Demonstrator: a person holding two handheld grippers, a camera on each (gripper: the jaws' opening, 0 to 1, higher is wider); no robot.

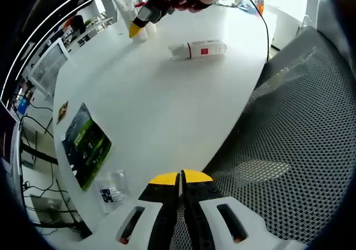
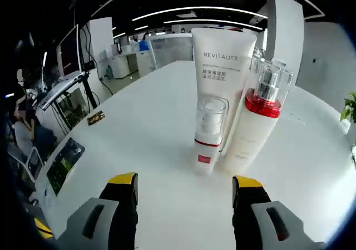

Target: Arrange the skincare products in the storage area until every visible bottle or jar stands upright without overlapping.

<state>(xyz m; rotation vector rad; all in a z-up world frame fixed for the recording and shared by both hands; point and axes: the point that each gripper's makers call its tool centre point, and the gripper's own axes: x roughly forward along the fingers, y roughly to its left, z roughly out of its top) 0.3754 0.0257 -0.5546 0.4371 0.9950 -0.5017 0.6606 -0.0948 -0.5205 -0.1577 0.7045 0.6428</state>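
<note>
The table looks smooth and matt white, the tube matt plastic, the pump bottle capped in glossy clear plastic.

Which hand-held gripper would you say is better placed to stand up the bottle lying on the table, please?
Probably the right hand-held gripper: its jaws are open and it is over the far side of the table, near the lying bottle. The left hand-held gripper is shut at the near edge.

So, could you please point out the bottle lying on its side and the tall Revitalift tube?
Lying bottle (image 1: 198, 49), left gripper view, on its red label.
Revitalift tube (image 2: 221, 75), right gripper view, on its printed front.
</note>
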